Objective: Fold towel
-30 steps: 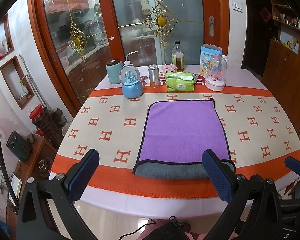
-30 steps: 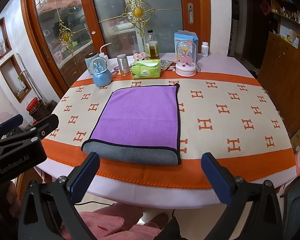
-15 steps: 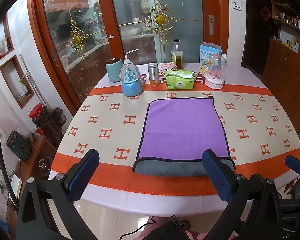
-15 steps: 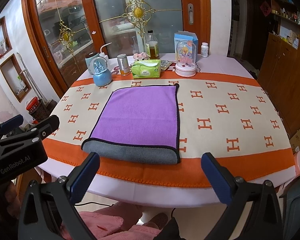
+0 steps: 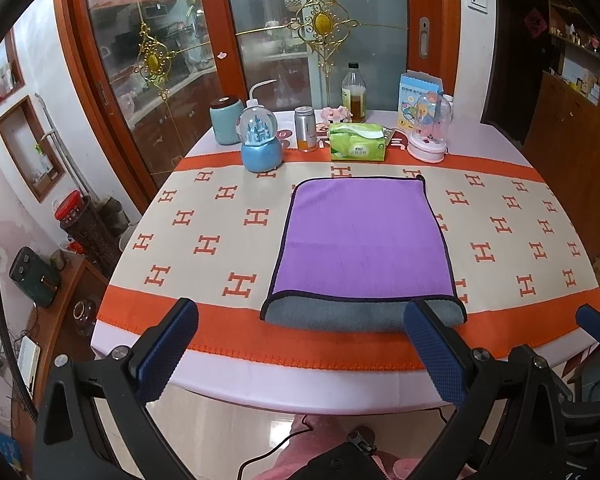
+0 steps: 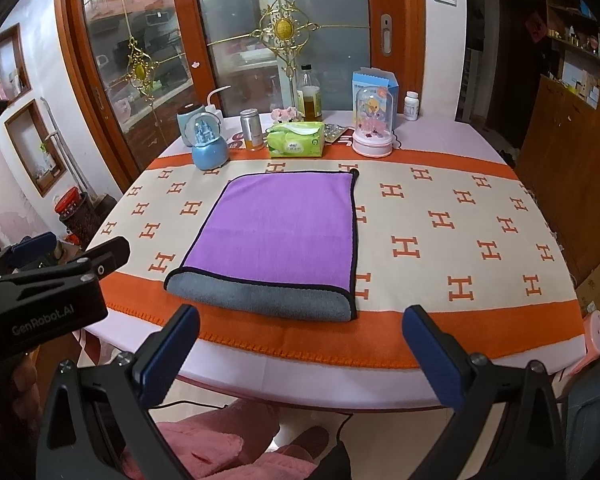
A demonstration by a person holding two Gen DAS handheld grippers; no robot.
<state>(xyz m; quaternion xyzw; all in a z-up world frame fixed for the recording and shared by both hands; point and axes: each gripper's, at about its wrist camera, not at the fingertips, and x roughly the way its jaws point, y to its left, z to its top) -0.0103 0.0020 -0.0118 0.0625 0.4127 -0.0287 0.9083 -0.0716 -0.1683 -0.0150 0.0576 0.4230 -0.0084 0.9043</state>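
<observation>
Purple microfibre on top and grey beneath, the towel [image 5: 364, 240] lies flat in the middle of the table [image 5: 236, 344], already doubled over once, with its rounded grey fold toward the near edge and its black-bound open edges toward the far clutter. It looks soft, light and limp, so it will likely sag and drag rather than hold shape; the bound corners seem the best places to pinch, through both layers at once. Its longer side appears to run away from the viewer, near edge to far, though the fisheye makes this hard to judge. Just beyond its far edge stand a snow globe [image 5: 260, 146], a tissue pack [image 5: 358, 142] and a domed ornament [image 5: 430, 130]. Both the left gripper [image 5: 300, 354] and the right gripper [image 6: 300, 354] hover short of the table edge, jaws spread wide, holding nothing.
</observation>
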